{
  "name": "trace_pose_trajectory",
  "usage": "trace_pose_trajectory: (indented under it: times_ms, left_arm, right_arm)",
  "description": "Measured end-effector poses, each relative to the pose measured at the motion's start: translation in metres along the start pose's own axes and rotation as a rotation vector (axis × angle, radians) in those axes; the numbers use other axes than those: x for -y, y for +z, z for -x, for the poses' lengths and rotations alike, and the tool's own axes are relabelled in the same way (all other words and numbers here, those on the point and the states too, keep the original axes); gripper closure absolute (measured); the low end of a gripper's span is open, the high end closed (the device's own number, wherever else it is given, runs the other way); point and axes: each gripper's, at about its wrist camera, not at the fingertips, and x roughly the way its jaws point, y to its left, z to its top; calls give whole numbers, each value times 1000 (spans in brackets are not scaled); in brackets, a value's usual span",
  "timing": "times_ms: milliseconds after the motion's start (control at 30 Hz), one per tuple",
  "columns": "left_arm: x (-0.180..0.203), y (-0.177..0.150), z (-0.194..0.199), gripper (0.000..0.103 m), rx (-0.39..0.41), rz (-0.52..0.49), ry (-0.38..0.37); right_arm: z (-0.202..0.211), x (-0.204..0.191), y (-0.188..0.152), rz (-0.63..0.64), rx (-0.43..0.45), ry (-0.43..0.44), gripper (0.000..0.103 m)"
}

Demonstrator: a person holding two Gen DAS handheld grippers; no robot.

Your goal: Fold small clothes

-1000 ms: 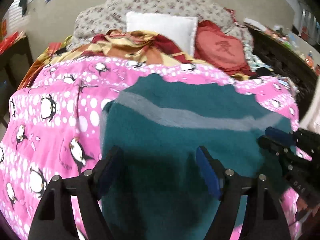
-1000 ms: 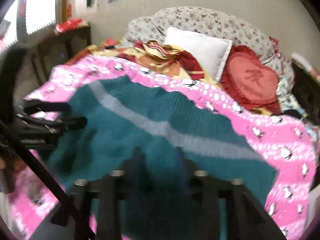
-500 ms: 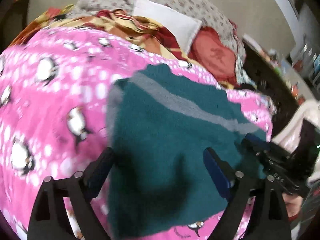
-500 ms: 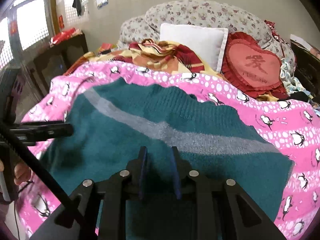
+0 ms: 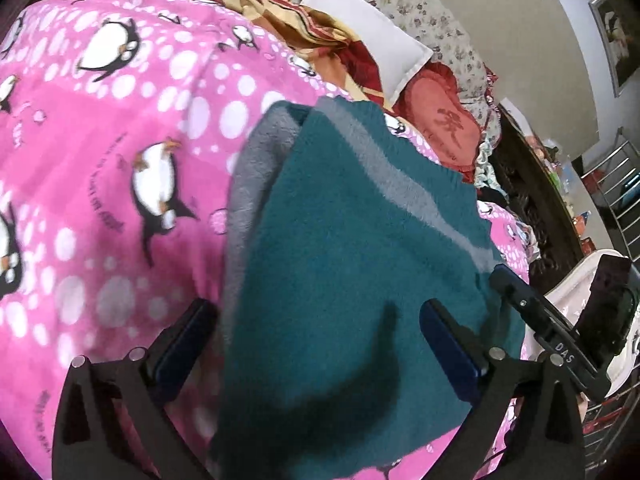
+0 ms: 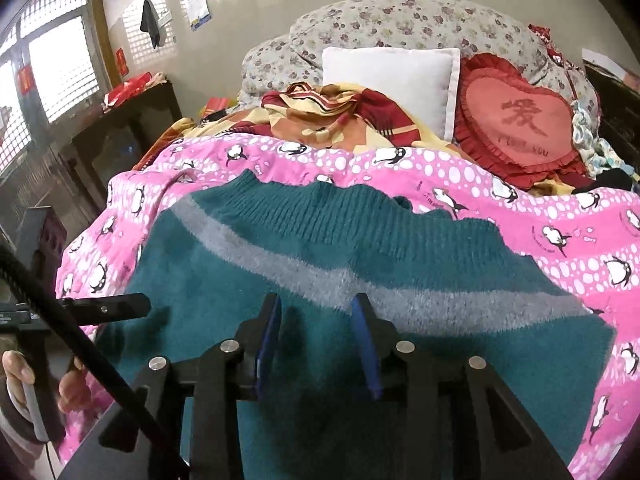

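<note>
A teal knitted sweater (image 5: 360, 260) with a grey stripe (image 6: 280, 268) lies folded flat on the pink penguin blanket (image 5: 100, 160); a grey inner layer shows along its left edge. My left gripper (image 5: 316, 320) hovers over the sweater's near left edge, its jaws wide and still opening, with nothing pinched; one finger is over the blanket and the other over the knit. My right gripper (image 6: 317, 304) hangs just above the sweater's near middle, its jaws partly apart and opening, and no cloth is pressed between the pads. Each gripper shows at the side of the other's view: the left gripper (image 6: 120, 304) and the right gripper (image 5: 520, 292).
At the bed's head lie a white pillow (image 6: 388, 80), a red heart cushion (image 6: 520, 120), a crumpled red-yellow cloth (image 6: 340, 116) and a floral quilt (image 6: 400, 20). A dark cabinet (image 6: 120, 152) stands left of the bed. A person's hand (image 6: 16, 368) holds the left gripper's handle.
The left jaws have spread wider, and that gripper has rolled and dropped closer to the sweater's left edge. The right jaws have parted from nearly shut to a clear gap.
</note>
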Motion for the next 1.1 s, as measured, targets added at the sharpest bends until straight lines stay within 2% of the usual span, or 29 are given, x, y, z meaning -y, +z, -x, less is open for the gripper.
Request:
trace_pose_trajectory:
  times_ms: [100, 133, 167, 200, 233, 267, 333, 400, 533, 600, 633, 667, 700, 800, 967, 1033, 1100]
  left_arm:
    - [7, 0, -6, 2, -16, -43, -23]
    - [10, -1, -6, 10, -17, -60, -24]
    - [12, -2, -6, 30, -16, -78, -23]
    - [13, -2, -5, 38, -16, -86, -11]
    - [13, -2, -5, 54, -13, -85, -4]
    - [9, -1, -3, 64, -15, -68, -20]
    - [0, 1, 0, 69, -31, -22, -61]
    - [0, -1, 8, 72, -26, -22, -62]
    - [25, -8, 22, 75, 20, -127, -24]
    - [29, -7, 22, 75, 16, -120, -28]
    - [29, -6, 22, 76, 11, -107, -28]
    - [29, -4, 22, 76, 7, -97, -30]
    - [31, -3, 24, 76, 1, -89, -30]
    - [50, -2, 34, 77, 5, -121, -22]
    - [110, -6, 57, 77, 33, -257, -9]
    - [142, -10, 59, 77, 33, -318, -4]
    - [174, -18, 55, 77, 21, -384, -6]
  right_arm:
    - [-2, 2, 2, 3, 10, -7, 67]
    - [-3, 4, 2, -12, 14, 7, 69]
    - [-4, 5, 3, -19, 14, 16, 69]
    - [-6, 6, 3, -25, 12, 20, 69]
    - [-9, 6, 2, -25, 5, 18, 69]
    - [-12, 6, 2, -26, -3, 18, 69]
    - [-12, 8, 2, -34, 0, 23, 69]
    - [-8, 9, 3, -44, 12, 31, 69]
    - [3, 8, 7, -38, 52, 28, 69]
    - [2, 7, 9, -29, 59, 32, 70]
    - [-5, 8, 10, -39, 44, 23, 74]
    - [-15, 9, 9, -50, 18, 17, 85]
    - [-23, 11, 7, -55, 1, 9, 87]
    - [-27, 22, 5, -102, 24, 51, 88]
    - [-15, 44, 4, -202, 68, 167, 89]
    - [-25, 49, 1, -216, 41, 171, 89]
    - [-30, 62, -1, -276, 49, 243, 91]
